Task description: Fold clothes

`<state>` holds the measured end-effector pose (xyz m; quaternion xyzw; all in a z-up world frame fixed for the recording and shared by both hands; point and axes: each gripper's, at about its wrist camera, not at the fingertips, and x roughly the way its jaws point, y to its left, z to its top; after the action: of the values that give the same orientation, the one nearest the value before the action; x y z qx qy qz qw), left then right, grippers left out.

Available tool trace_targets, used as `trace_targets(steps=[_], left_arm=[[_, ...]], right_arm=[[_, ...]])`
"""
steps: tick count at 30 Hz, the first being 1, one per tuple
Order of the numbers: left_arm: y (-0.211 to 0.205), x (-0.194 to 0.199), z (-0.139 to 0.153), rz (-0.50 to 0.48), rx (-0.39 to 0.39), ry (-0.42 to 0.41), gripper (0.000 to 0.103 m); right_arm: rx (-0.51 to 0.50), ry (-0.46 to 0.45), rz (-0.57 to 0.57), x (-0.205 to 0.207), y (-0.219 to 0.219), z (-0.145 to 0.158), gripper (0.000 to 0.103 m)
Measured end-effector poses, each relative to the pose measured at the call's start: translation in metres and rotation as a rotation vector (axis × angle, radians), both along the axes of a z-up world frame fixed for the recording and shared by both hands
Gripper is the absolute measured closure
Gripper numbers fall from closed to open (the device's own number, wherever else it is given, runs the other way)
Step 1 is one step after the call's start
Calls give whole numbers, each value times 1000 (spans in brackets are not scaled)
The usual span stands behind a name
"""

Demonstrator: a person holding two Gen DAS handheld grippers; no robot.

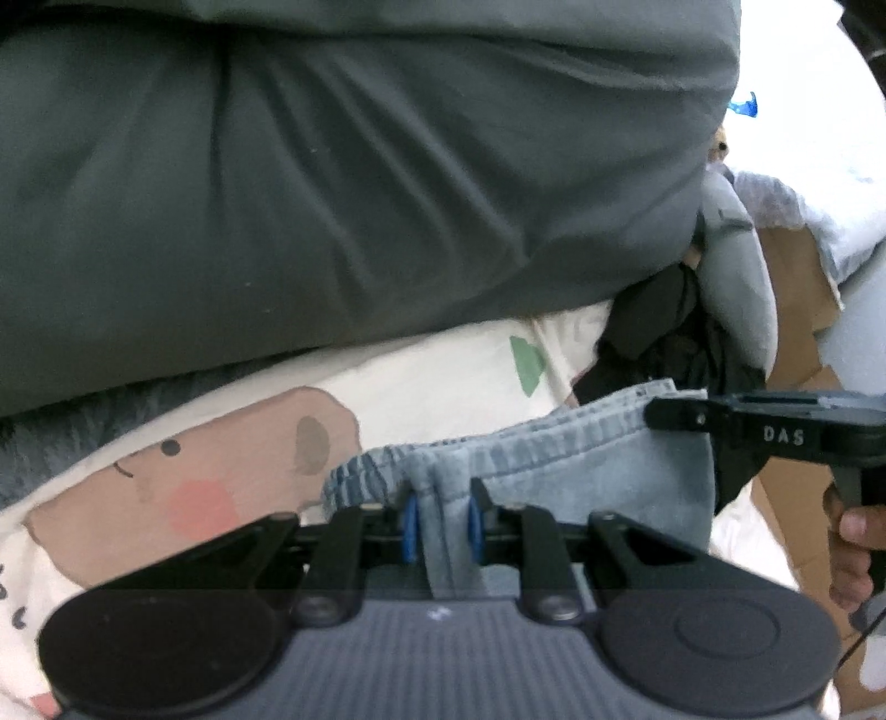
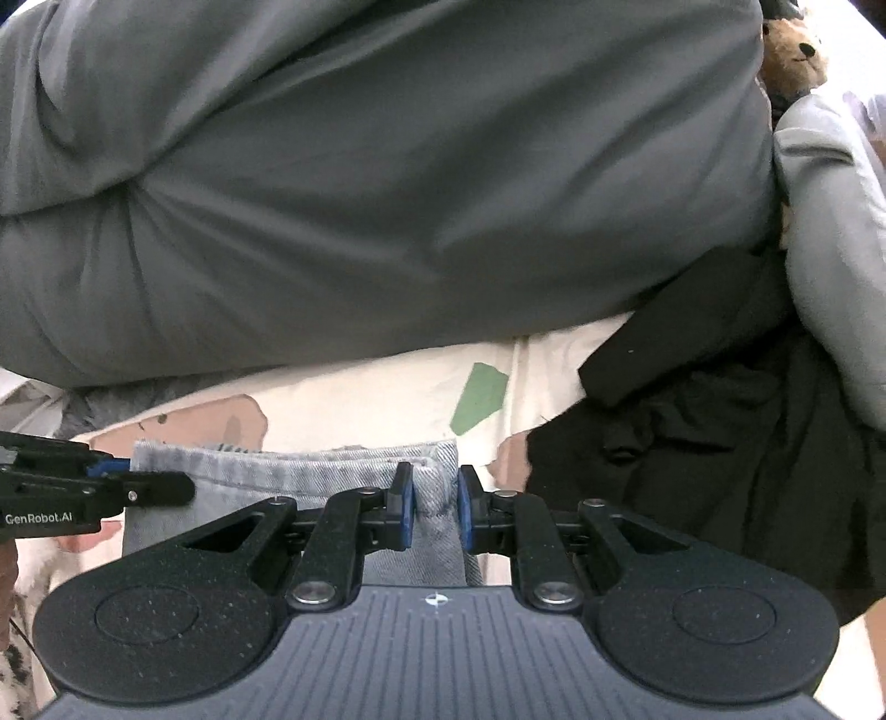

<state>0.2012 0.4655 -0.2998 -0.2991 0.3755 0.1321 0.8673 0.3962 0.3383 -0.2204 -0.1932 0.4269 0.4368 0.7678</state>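
A light blue denim garment (image 1: 581,465) with an elastic waistband hangs between both grippers above a cream bedsheet (image 1: 432,376) printed with a cartoon bear. My left gripper (image 1: 442,523) is shut on a bunched fold of the denim near its waistband. The right gripper (image 1: 681,412) comes in from the right in that view and pinches the garment's far corner. In the right wrist view, my right gripper (image 2: 433,512) is shut on the denim garment (image 2: 310,471) at its right edge, and the left gripper (image 2: 166,490) holds the cloth's left end.
A bulky grey duvet (image 2: 360,194) fills the back. A black garment (image 2: 720,432) lies crumpled at the right, beside a pale grey pillow (image 2: 836,266) and a brown teddy bear (image 2: 792,50). A person's hand (image 1: 853,548) grips the right tool's handle.
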Motion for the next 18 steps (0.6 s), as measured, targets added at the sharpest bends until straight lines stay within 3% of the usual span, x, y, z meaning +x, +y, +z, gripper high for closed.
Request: trace_targets(steps=[6, 9, 11, 13, 16, 18], left_arm=[[-2, 18, -13, -41, 85, 81, 81], [-2, 11, -9, -23, 71, 66, 76], [-7, 2, 1, -17, 141, 58, 56], [-11, -6, 7, 0, 191, 58, 56], [-9, -12, 9, -12, 147, 37, 57], [-12, -12, 11, -20, 157, 25, 57]], right_arm=[[-50, -10, -50, 6, 11, -4, 84], [-6, 13, -117, 13, 2, -2, 70], [48, 12, -161, 14, -13, 3, 58], [94, 15, -191, 15, -30, 3, 56], [95, 51, -196, 16, -44, -6, 56], [72, 60, -196, 16, -49, -15, 56]])
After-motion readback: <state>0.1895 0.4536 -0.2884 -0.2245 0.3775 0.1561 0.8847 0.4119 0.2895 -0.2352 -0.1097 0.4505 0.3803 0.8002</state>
